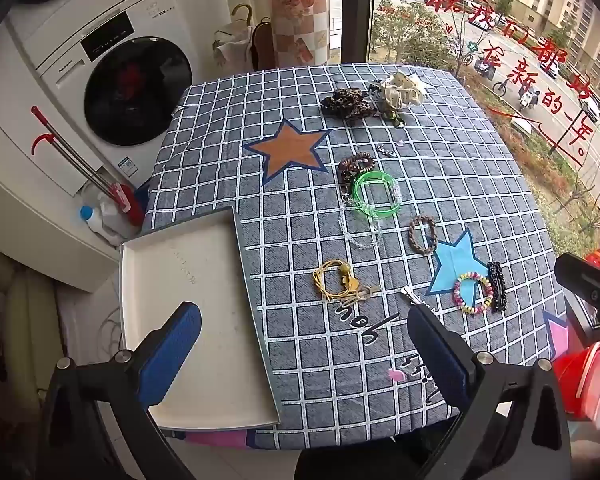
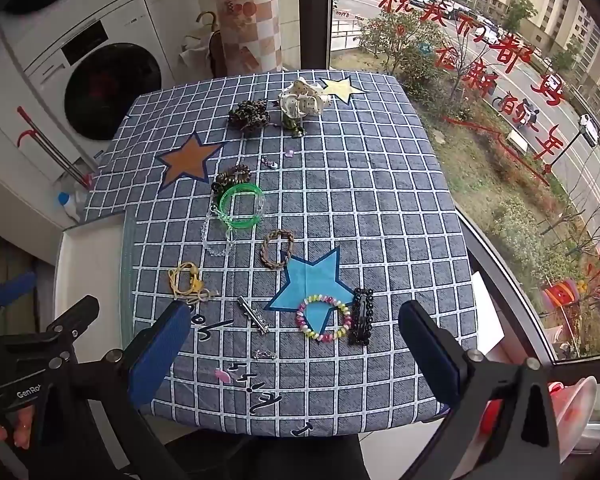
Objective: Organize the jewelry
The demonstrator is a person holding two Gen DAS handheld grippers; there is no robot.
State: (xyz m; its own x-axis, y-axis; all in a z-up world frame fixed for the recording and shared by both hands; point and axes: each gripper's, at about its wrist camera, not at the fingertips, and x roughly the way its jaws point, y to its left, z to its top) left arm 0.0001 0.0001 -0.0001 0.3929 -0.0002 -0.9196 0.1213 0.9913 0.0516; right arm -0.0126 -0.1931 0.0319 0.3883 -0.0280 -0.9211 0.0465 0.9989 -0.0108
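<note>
- Laundry-corner setting: a small table under a grey checked tablecloth (image 1: 440, 184) stands beside a washing machine (image 1: 112, 76) and a large window.
- Left gripper (image 1: 304, 334): jaws fully spread, nothing held, hovering above the near table edge and angled steeply down.
- Right gripper (image 2: 294, 334): jaws fully spread, nothing held, hovering above the near edge, same downward angle.
- Destination, by judgement: white tray (image 1: 140, 280), empty, lying at the table's left edge and overhanging it toward the near side.
- Jewelry locations:
  - yellow cord bracelet (image 1: 334, 282), near the tray;
  - pastel bead bracelet (image 2: 323, 318) on the blue star, just beside a black bead strip (image 2: 362, 316);
  - silver hair clip (image 2: 254, 314) between those 2 groups;
  - brown braided bracelet (image 2: 277, 249), mid-table;
  - green bangle (image 2: 240, 206), overlapping a clear chain (image 2: 216, 240) and a brown coil tie (image 2: 232, 178);
  - 2 scrunchies at the far edge, leopard (image 2: 249, 115) and cream (image 2: 304, 98).
- Risks, by judgement:
  - Lifting the green bangle could drag the clear chain, because they overlap.
  - Flat items may slip from wide pads; the cloth could bunch under a low pinch.
  - Pressing on the overhanging tray could tip it off the table.
</note>
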